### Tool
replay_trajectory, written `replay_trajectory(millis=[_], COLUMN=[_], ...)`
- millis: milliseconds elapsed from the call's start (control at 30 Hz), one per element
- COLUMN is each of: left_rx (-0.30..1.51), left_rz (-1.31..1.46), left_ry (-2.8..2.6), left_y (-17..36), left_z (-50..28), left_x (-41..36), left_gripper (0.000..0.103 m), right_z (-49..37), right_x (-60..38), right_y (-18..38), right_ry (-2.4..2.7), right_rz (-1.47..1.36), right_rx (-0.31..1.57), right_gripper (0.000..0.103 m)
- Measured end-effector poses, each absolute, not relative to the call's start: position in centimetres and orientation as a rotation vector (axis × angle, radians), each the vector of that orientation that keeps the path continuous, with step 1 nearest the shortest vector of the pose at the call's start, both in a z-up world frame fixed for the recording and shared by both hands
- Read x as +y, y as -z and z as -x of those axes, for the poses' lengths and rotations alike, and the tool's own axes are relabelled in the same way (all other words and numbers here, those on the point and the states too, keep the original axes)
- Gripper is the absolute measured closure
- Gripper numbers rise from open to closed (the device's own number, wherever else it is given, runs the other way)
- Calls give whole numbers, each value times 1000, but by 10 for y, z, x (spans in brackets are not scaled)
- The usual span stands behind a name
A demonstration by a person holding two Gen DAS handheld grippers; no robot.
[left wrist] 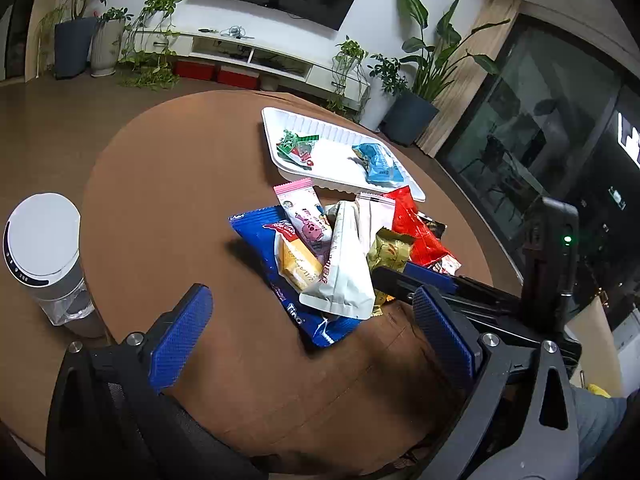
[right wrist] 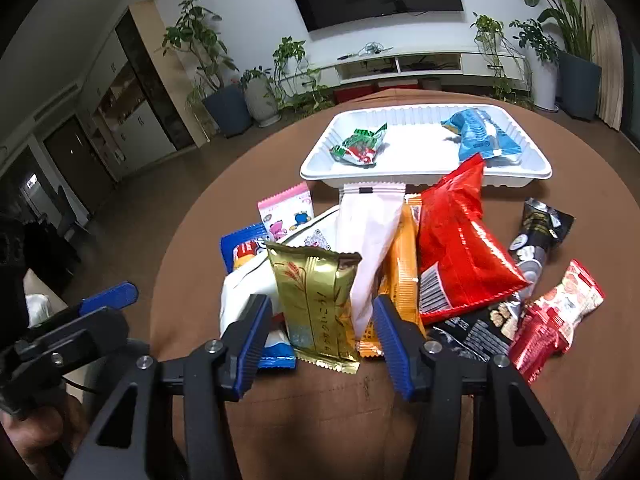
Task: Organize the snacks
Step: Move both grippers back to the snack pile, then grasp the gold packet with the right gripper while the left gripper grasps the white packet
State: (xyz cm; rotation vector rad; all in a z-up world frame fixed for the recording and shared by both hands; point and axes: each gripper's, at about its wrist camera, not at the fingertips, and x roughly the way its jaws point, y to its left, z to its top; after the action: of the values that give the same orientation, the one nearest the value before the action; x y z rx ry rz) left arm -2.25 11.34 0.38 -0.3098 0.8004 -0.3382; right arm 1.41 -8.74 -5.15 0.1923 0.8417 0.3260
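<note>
Right gripper (right wrist: 320, 316): I see my jaws part-open around the gold packet (right wrist: 316, 304), pads not pressing it.
Left gripper (left wrist: 308, 316): mine is wide open, holding nothing, above the table's near edge.
Snack pile (left wrist: 340, 248): heaped mid-table (left wrist: 160, 184), just before the tray.
White tray (right wrist: 320, 168): near the table's far edge, holding a green packet (right wrist: 360, 146) and a blue packet (right wrist: 480, 136).

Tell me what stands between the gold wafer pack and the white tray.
The gold wafer pack lies between the right gripper jaws. Toward the white tray, the pale pink packet and the red bag lie across the way.
</note>
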Motion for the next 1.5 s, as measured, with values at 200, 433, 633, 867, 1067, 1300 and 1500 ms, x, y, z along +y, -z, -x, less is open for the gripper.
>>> replay_trajectory(millis=[200,433,633,867,1067,1300,1500], left_rx=[806,819,824,837,903,994,1090], left_rz=[315,297,249,134,2,-174,-316], left_ry=[338,337,338,364,412,467,506], left_y=[0,1,-3,-10,-9,1,14], left_z=[19,14,7,-12,-40,-73,-96], left_x=[112,109,101,84,61,29,1], left_gripper=[2,2,2,2,7,31,32], right_z=[-20,-26,-27,-23,-14,-4,-2], right_x=[-84,-85,-90,-99,-113,-140,-156], right_y=[60,66,68,65,54,49,55], right_ry=[-317,-318,-316,-341,-341,-331,-319], right_rz=[-185,-190,-205,-248,-285,-346,-399], right_rx=[876,895,898,889,864,858,866], right_gripper=[52,53,68,76,87,87,87])
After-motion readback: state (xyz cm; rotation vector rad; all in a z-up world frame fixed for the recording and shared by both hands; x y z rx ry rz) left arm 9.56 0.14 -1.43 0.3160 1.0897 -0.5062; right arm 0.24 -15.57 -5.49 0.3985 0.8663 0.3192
